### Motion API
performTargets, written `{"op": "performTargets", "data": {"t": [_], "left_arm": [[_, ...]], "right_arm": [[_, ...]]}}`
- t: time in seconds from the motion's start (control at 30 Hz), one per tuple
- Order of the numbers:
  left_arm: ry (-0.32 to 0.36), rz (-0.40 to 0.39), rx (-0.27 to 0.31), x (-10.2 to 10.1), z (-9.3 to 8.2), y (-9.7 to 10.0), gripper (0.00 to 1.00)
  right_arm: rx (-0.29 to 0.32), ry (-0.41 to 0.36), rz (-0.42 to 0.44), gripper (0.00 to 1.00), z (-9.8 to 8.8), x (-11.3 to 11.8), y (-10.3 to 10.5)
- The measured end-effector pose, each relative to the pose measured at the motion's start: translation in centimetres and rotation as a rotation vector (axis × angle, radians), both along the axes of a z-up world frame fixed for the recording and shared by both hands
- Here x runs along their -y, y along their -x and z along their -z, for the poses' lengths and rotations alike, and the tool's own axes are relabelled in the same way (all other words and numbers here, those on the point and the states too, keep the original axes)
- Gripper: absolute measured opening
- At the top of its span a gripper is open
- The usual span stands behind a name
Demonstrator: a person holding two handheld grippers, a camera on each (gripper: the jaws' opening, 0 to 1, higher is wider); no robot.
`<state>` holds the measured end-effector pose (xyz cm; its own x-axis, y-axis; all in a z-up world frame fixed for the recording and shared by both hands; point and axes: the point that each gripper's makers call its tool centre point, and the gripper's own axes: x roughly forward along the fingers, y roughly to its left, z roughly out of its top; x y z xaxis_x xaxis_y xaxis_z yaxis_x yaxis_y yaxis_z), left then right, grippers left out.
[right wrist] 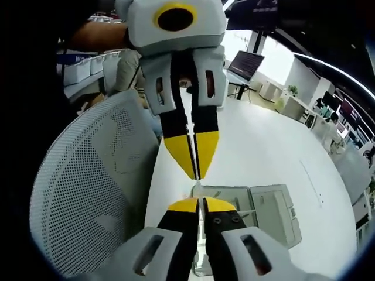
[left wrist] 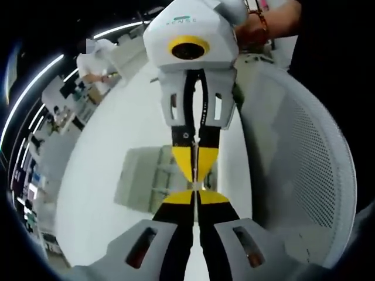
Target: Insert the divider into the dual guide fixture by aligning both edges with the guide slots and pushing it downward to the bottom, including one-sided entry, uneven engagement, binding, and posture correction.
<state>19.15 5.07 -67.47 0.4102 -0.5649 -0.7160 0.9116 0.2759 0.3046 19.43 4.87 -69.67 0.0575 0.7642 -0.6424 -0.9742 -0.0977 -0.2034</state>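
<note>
Two hand-held grippers, left and right, meet tip to tip with jaws nearly closed, seemingly pinching the thin divider edge-on above the fixture on the white counter; it looks light, stiff, best held by opposite edges.

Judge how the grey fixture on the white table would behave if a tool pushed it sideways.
The fixture looks low, flat and wide, so it probably would not tip. The table looks smooth, and nothing visibly clamps the fixture, so it may slide rather than stay put. Its weight cannot be told from these views.
</note>
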Motion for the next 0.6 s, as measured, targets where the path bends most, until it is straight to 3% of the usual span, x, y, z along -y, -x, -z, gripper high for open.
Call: {"op": "performTargets", "data": {"t": [0.17,0.4,0.5,0.6], "left_arm": [[0.004,-0.001,0.006,-0.1,-0.3,-0.5,0.0],[-0.03,0.0,0.021,-0.7,-0.1,-1.5,0.0],[-0.049,0.002,0.024,-0.9,0.2,-2.1,0.0],[-0.063,0.011,0.014,-0.9,0.6,-2.2,0.0]], "right_arm": [[-0.008,-0.046,0.06,0.01,-0.5,0.6,-0.7],[-0.054,-0.097,0.169,0.17,-0.8,1.5,-1.1],[-0.099,-0.124,0.23,0.21,-0.7,2.1,-1.2],[-0.103,-0.119,0.242,0.2,-0.3,2.9,-0.8]]}}
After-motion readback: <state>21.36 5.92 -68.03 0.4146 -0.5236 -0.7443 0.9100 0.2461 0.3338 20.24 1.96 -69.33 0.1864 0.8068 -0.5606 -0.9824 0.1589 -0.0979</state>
